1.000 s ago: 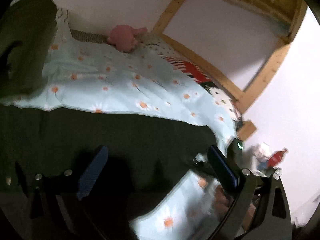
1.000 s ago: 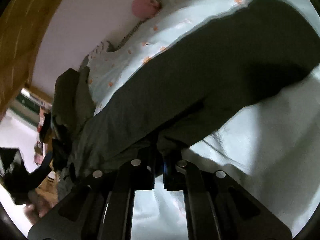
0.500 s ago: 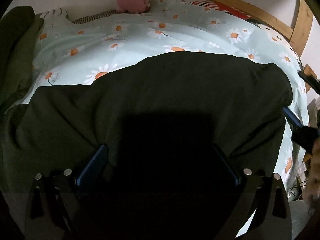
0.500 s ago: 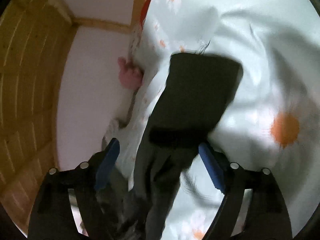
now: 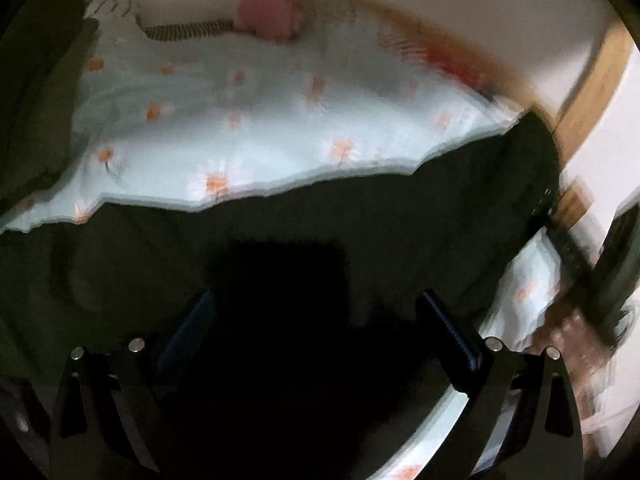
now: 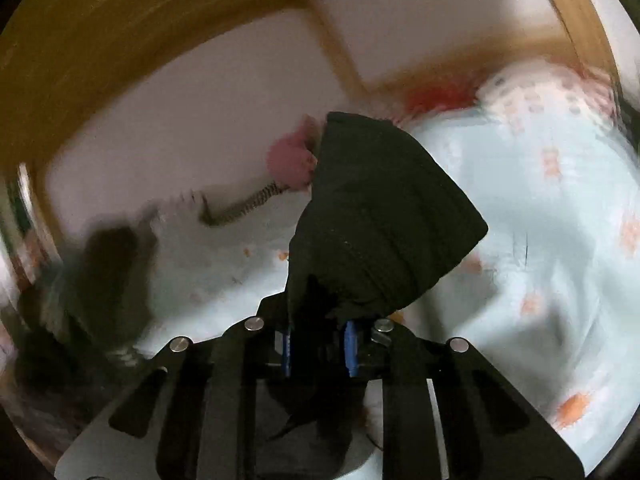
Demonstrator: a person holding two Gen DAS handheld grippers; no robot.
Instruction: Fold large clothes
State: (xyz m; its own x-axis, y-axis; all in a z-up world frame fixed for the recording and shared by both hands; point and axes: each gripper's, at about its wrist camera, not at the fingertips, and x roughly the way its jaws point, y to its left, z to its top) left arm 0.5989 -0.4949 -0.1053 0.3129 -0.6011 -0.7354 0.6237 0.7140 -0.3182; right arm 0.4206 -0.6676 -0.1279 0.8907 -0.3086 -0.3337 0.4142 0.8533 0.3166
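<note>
A large dark green garment point(image 5: 320, 232) lies spread on a bed with a pale blue daisy cover point(image 5: 260, 120). My left gripper point(image 5: 316, 328) is open, low over the garment, its blue pads point(image 5: 188, 332) wide apart with dark cloth between and under them. My right gripper point(image 6: 318, 344) is shut on a corner of the dark garment point(image 6: 380, 216), which stands up above its blue pads point(image 6: 350, 346). The right view is blurred by motion.
A pink plush toy point(image 5: 272, 12) lies at the head of the bed by the white wall. A wooden bed frame point(image 5: 600, 76) runs along the right. More dark green clothing point(image 5: 36, 92) is piled at the left.
My right gripper was shut on the garment, opened half a second ago, and is now shut on its corner. My left gripper stayed open and shifted over the garment.
</note>
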